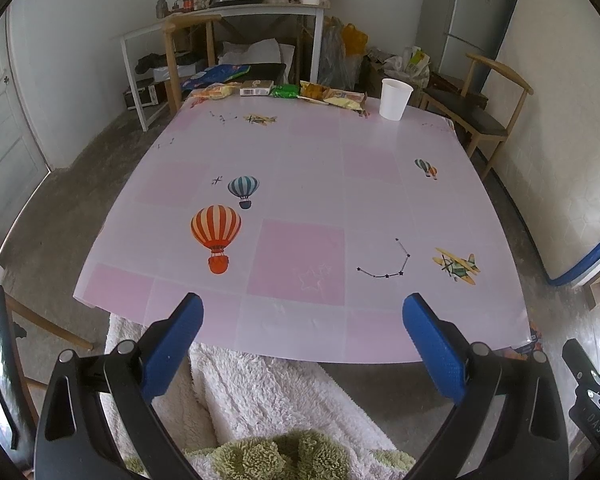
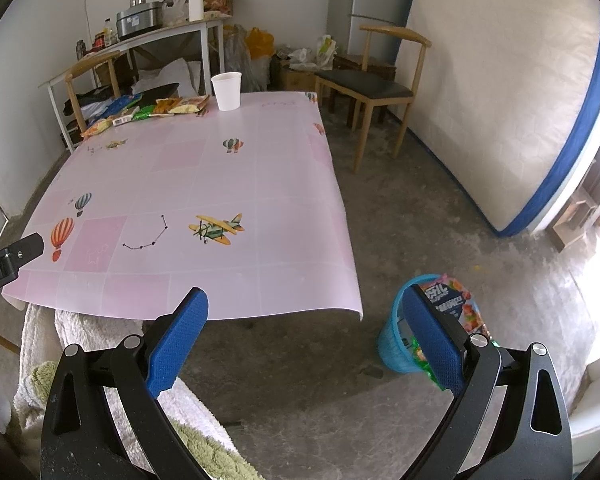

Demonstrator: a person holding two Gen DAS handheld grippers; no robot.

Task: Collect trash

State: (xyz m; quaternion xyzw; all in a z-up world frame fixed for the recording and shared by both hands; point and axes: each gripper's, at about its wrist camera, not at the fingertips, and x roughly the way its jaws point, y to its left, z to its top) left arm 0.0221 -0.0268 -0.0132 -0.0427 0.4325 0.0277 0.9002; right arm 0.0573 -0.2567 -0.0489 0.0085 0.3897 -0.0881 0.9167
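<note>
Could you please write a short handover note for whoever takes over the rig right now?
Left gripper: open, empty, at the near table edge.
Right gripper: open, empty, right of the table above the floor.
Blue bin stands on the floor off the table's near right corner; it already holds some wrappers.
Left: the row of snack wrappers along the far edge, with the paper cup upright at its right end.
</note>
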